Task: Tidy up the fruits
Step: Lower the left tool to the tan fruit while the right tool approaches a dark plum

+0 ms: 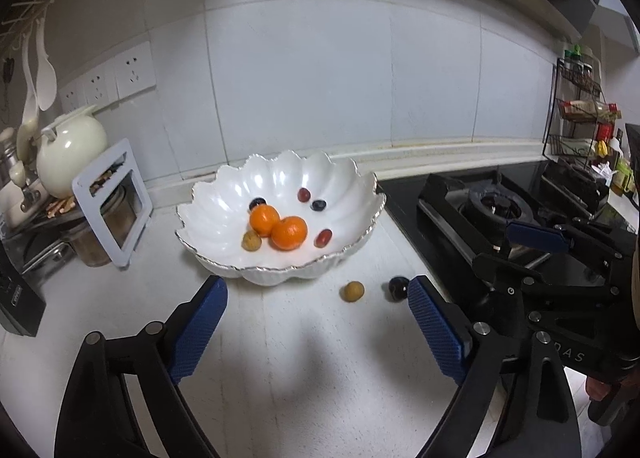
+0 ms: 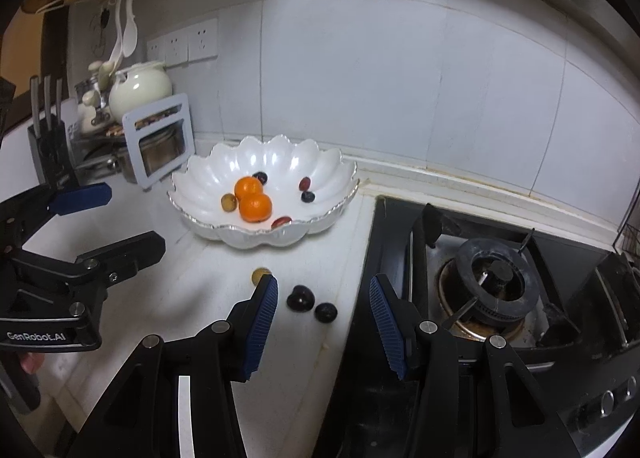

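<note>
A white scalloped bowl [image 1: 224,198] stands on the counter and holds two oranges [image 1: 289,233], a tan longan [image 1: 251,241] and several dark and red grapes [image 1: 323,237]. On the counter in front of it lie a tan longan [image 1: 352,291] and a dark grape [image 1: 398,288]. The right wrist view shows the bowl [image 2: 200,182], the longan [image 2: 259,275] and two dark grapes [image 2: 301,298] [image 2: 325,312]. My left gripper [image 1: 318,298] is open and empty, short of the bowl. My right gripper [image 2: 323,296] is open and empty, just behind the dark grapes.
A black gas stove [image 2: 492,290] lies right of the counter. A cream teapot [image 1: 70,152], a white frame stand [image 1: 114,202], jars and a knife block [image 2: 50,154] crowd the left. A spice rack [image 1: 580,114] stands at the far right. The tiled wall is behind.
</note>
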Motion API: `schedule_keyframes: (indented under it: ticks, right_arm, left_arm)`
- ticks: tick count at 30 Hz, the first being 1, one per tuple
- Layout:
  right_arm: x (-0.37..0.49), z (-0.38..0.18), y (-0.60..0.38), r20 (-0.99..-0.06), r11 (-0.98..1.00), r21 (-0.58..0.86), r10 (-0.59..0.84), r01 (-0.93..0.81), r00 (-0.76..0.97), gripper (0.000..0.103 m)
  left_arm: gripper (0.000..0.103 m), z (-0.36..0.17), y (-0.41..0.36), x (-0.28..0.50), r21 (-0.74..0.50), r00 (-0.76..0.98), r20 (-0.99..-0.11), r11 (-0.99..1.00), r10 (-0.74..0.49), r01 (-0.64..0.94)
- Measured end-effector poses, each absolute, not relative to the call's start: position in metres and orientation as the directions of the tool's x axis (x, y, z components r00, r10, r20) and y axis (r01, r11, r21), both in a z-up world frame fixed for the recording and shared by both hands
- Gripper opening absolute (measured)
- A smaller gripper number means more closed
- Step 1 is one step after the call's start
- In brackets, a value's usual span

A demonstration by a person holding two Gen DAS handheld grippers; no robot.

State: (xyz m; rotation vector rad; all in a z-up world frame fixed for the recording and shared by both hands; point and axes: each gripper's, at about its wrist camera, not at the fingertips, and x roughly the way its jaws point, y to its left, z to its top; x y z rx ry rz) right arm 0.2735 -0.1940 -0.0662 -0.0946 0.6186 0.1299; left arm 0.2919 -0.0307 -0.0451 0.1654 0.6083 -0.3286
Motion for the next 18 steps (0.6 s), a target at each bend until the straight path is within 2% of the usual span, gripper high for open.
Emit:
schedule_keyframes:
  ticks: [18]
  right_arm:
    - [0.298,-0.108,-0.198,-0.663,0.979,-0.066,0.103,-0.194,0.741,0.047]
  left_arm:
    - [0.07,-0.093,-0.05,0.323,0.047,0.702,-0.656,0.912,-0.279,0.407]
